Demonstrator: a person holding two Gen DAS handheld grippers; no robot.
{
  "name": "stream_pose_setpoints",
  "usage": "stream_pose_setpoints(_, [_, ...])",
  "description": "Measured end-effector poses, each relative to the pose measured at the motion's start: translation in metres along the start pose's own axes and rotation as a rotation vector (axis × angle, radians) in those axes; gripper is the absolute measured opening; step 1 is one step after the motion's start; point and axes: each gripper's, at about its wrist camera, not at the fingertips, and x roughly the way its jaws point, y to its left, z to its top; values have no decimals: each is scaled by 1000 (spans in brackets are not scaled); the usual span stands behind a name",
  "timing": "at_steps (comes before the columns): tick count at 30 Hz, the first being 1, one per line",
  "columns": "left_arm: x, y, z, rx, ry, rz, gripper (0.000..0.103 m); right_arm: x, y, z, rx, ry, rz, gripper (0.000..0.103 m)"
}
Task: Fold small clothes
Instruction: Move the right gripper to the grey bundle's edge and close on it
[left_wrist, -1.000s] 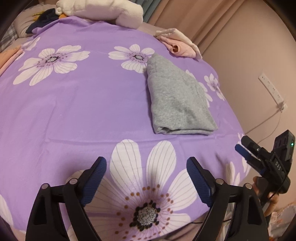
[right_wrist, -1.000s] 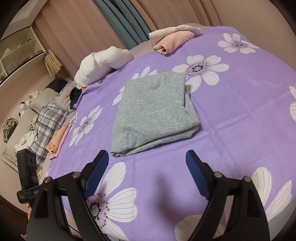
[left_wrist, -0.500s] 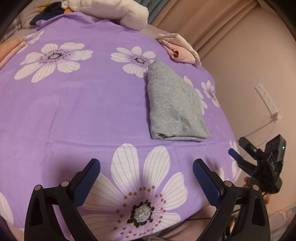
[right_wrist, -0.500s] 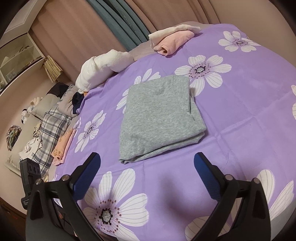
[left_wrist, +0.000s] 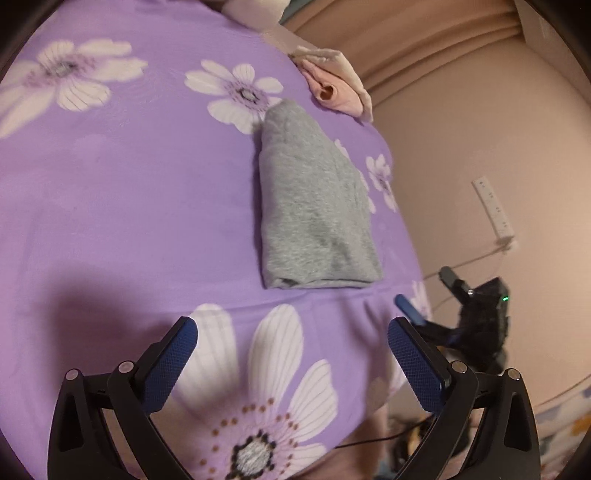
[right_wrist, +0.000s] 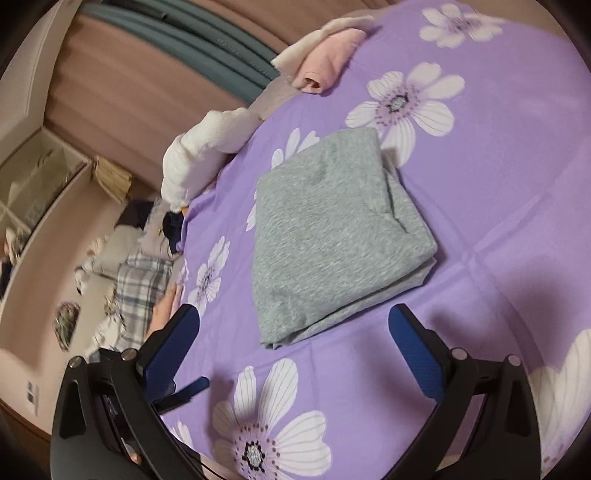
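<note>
Grey garment (right_wrist: 332, 236) folded flat on purple floral sheet (right_wrist: 498, 206) — both grippers' jaws wide, empty.

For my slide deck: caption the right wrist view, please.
Open right gripper above a folded grey garment on a purple flowered bedsheet.

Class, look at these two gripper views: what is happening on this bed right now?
A person with a gripper in each hand is folding small clothes on a purple flowered bedsheet. The grey garment lies folded flat on the sheet, and nothing touches it. The left gripper and right gripper both sit on its near side with jaws wide and empty, having just opened further. A pink and cream bundle lies at the bed's far edge.
</note>
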Motion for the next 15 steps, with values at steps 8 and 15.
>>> stream_pose_setpoints(8, [37, 7, 32, -24, 40, -26, 101, -1, -31, 14, 7, -100, -45, 103])
stream_pose_setpoints(15, [66, 7, 57, -47, 78, -3, 101, -2, -70, 32, 87, -120, -78, 103])
